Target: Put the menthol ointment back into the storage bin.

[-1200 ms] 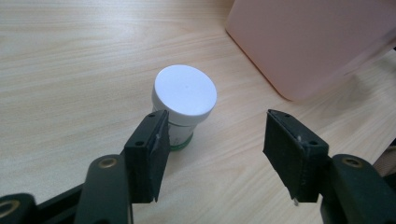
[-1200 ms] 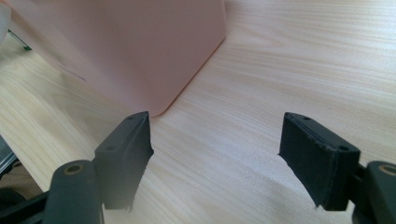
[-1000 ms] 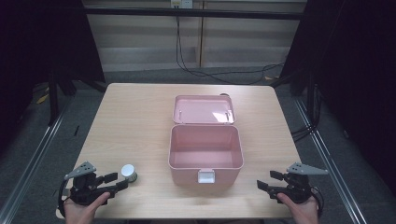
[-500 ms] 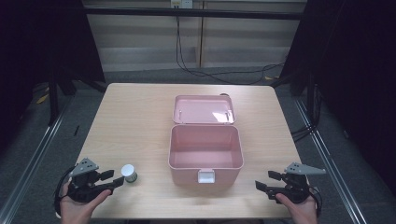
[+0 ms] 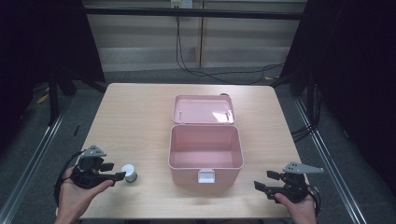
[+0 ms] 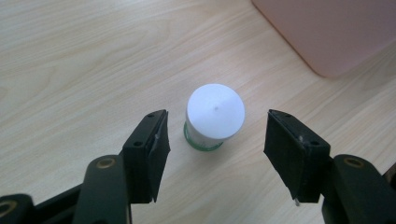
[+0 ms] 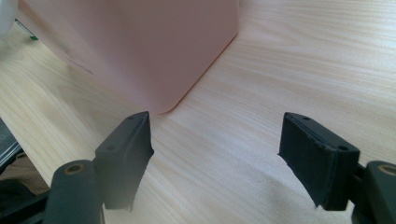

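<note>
Gaping wide, the left hand-held gripper (image 6: 212,140) flanks a white-capped round jar (image 6: 215,114) without touching; the right hand-held gripper (image 7: 219,154), equally wide, grips nothing beside the smooth pink box (image 5: 205,151) on the wood-grain desk (image 5: 130,121).

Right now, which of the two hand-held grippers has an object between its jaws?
The left hand-held gripper: the small white-capped bottle stands between its open jaws, untouched. The right hand-held gripper frames bare table.

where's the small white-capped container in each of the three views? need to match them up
High view: white-capped container at lower left, on the table just off the left gripper.
Left gripper view: centre, between the open jaws.
Right gripper view: can't confirm it; a white blur sits at the top left edge.
Shared landmark: pink box.
</note>
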`<state>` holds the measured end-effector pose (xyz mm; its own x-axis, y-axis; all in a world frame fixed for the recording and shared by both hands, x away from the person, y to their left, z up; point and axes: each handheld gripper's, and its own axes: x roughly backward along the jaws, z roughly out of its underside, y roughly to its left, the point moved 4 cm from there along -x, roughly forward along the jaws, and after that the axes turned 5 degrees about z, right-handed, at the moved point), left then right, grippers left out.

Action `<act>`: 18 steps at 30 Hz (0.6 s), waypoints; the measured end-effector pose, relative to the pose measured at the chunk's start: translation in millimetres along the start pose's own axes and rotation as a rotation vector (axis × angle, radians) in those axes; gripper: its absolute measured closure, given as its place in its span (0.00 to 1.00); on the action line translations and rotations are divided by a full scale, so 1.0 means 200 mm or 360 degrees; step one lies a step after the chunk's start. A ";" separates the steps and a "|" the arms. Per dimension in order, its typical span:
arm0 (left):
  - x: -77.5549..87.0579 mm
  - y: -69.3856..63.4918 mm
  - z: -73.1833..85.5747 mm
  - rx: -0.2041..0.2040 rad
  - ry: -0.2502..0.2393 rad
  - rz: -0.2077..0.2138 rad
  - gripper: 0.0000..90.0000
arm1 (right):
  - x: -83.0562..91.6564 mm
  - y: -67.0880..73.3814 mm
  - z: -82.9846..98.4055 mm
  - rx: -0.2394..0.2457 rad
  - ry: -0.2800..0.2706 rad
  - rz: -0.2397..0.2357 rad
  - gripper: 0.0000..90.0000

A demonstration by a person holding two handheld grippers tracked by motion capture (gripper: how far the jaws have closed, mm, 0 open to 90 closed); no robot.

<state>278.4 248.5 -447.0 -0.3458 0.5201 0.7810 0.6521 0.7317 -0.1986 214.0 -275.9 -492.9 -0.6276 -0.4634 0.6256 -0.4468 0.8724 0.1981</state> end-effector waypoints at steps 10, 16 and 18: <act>-0.06 -0.01 -0.10 -0.0051 0.0244 0.0019 0.44 | -0.01 0.00 0.00 0.0011 0.0011 -0.0010 0.28; -0.10 -0.01 -0.14 -0.0001 0.0382 -0.0022 0.47 | -0.01 0.00 0.00 0.0008 0.0014 -0.0012 0.28; -0.11 0.00 -0.15 0.0010 0.0414 -0.0032 0.47 | -0.01 0.01 0.00 0.0012 0.0013 -0.0020 0.28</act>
<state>306.7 223.7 -446.0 -0.1728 0.3750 0.9108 0.6425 0.7438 -0.1843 214.4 -274.3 -493.8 -0.6167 -0.4733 0.6290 -0.4594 0.8653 0.2007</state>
